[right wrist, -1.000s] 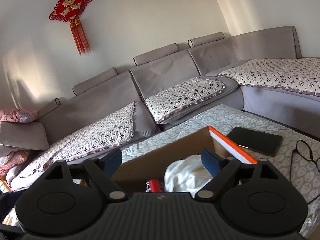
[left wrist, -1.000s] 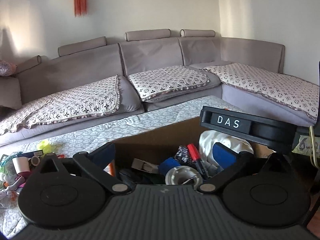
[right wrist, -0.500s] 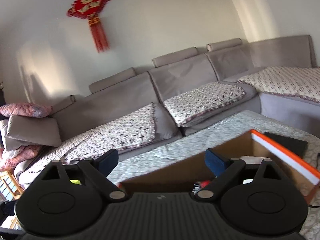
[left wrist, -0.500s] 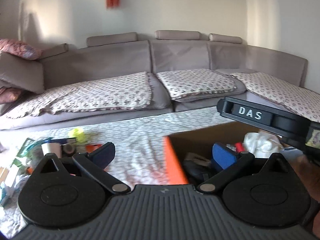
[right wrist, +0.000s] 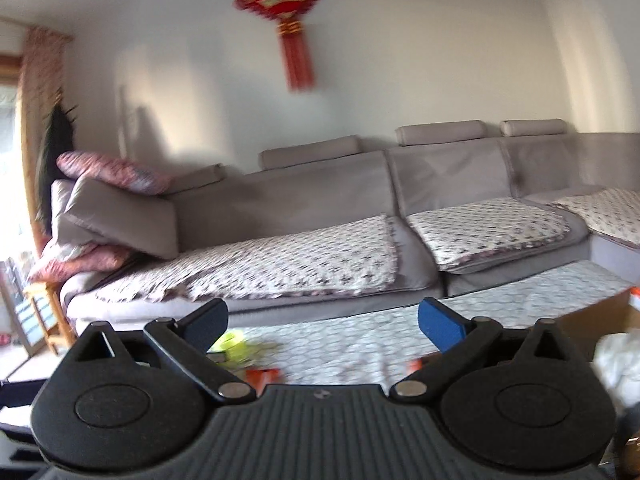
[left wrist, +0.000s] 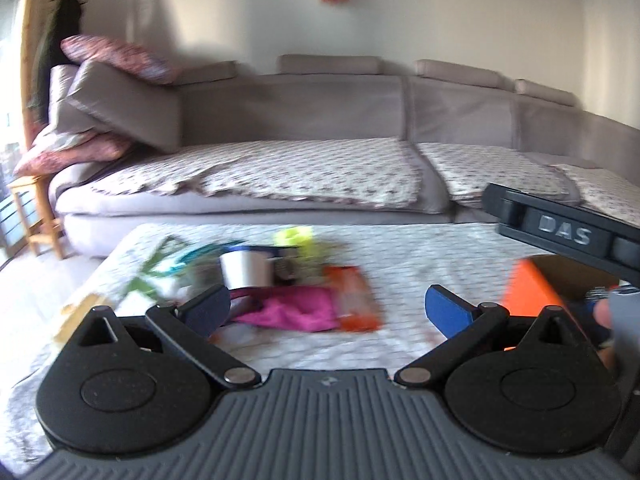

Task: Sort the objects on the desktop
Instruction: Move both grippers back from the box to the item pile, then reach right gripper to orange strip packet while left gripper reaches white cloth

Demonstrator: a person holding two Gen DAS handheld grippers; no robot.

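Your left gripper hangs over the patterned tablecloth, jaws spread, nothing between them. Ahead at left lies the unsorted clutter: a green-and-teal tangle, a white cup, a yellow-green lump, a magenta cloth touching an orange packet. The orange-edged cardboard box sits at right, partly behind the other tool. Your right gripper is opening, empty, aimed toward the grey sofa; white cloth shows at far right.
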